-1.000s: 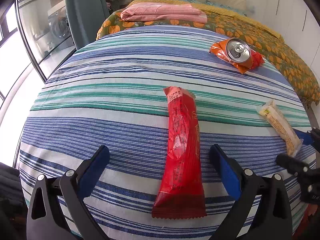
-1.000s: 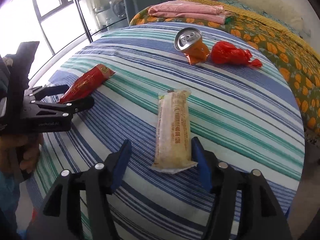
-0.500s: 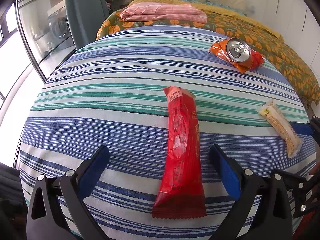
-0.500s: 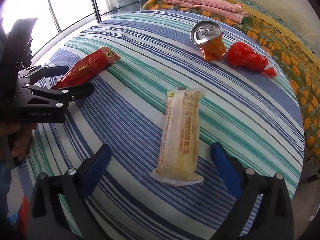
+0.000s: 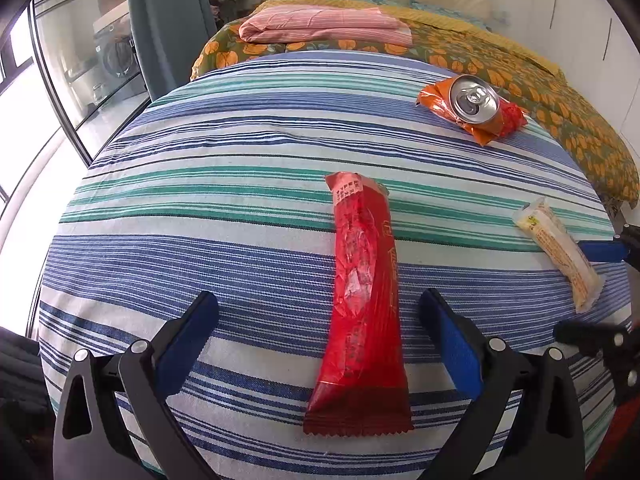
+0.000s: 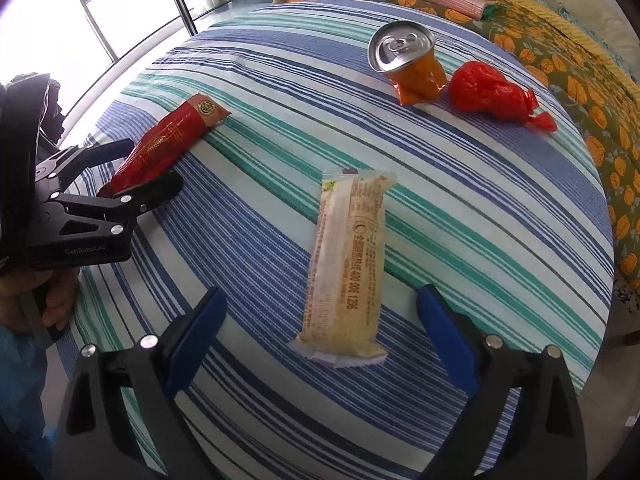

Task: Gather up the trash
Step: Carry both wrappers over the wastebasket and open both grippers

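Observation:
A long red snack wrapper (image 5: 362,304) lies on the striped cloth. My left gripper (image 5: 320,320) is open with its jaws on either side of the wrapper's near half. A pale yellow wrapper (image 6: 348,268) lies on the cloth, and my right gripper (image 6: 322,316) is open around its near end. An orange can (image 6: 408,60) stands farther back with a crumpled red bag (image 6: 492,94) beside it. In the right wrist view the left gripper (image 6: 132,168) shows at the red wrapper (image 6: 168,140). The yellow wrapper (image 5: 560,252) and the can (image 5: 476,100) show in the left wrist view.
The striped cloth (image 5: 224,184) covers a surface at the foot of a bed with an orange floral cover (image 5: 560,92). Folded pink fabric (image 5: 320,28) lies on the bed. A glass door (image 5: 60,68) is at the left.
My right gripper has opened wider and drawn closer over the yellow wrapper. My left gripper has not moved.

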Demonstrator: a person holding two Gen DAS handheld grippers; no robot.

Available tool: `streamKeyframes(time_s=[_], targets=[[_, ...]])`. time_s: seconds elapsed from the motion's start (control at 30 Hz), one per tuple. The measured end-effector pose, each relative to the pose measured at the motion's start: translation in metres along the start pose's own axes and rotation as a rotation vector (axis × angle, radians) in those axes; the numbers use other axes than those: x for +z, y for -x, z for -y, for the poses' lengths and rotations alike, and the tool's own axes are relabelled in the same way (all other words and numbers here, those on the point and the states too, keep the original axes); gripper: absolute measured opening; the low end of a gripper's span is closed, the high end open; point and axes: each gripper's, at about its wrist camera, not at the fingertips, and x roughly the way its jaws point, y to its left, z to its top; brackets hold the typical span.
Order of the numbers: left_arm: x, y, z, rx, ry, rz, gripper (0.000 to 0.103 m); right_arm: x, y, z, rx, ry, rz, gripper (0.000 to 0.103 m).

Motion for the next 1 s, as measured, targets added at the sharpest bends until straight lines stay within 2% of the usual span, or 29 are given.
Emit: streamKeyframes(time_s=[0.07, 0.17, 0.3, 0.37, 0.43, 0.5, 0.53, 0.57, 0.6, 0.63, 0.67, 0.83, 1.0], targets=[[0.001, 0.000, 0.000, -0.024, -0.018, -0.006, 0.098, 0.002, 0.003, 0.007, 0.002, -0.022, -0.010, 0.078], [0.006, 0.000, 0.001, -0.095, -0.099, -0.045, 0.098, 0.009, 0.011, 0.017, 0.009, -0.066, -0.008, 0.070], [0.016, 0.007, 0.000, -0.159, -0.101, -0.054, 0.098, 0.020, 0.014, 0.023, 0.032, -0.097, -0.015, 0.061], [0.021, 0.007, 0.005, -0.155, -0.129, -0.061, 0.087, 0.027, 0.011, 0.021, 0.037, -0.103, -0.027, 0.059], [0.025, 0.005, 0.011, -0.144, -0.149, -0.067, 0.081, 0.034, 0.008, 0.020, 0.026, -0.109, -0.033, 0.058], [0.028, 0.002, 0.013, -0.142, -0.145, -0.080, 0.073, 0.037, 0.005, 0.020, 0.020, -0.112, -0.037, 0.047], [0.029, 0.001, 0.014, -0.136, -0.144, -0.086, 0.065, 0.039, 0.001, 0.020, 0.017, -0.109, -0.051, 0.040], [0.029, 0.000, 0.015, -0.128, -0.147, -0.089, 0.053, 0.038, -0.001, 0.017, 0.007, -0.104, -0.060, 0.026], [0.030, 0.000, 0.016, -0.113, -0.154, -0.088, 0.045, 0.038, 0.000, 0.015, -0.002, -0.100, -0.060, 0.019], [0.029, 0.000, 0.016, -0.089, -0.161, -0.082, 0.026, 0.037, 0.003, 0.014, -0.008, -0.097, -0.048, 0.017], [0.028, 0.002, 0.015, -0.082, -0.160, -0.077, 0.020, 0.034, 0.009, 0.012, -0.010, -0.088, -0.033, 0.016], [0.022, 0.029, 0.019, -0.136, -0.123, -0.022, 0.014, 0.013, 0.042, 0.018, 0.032, -0.109, 0.053, 0.016], [0.006, 0.061, 0.063, -0.261, -0.128, 0.016, 0.013, -0.026, 0.073, 0.048, 0.104, -0.196, 0.114, 0.016]])
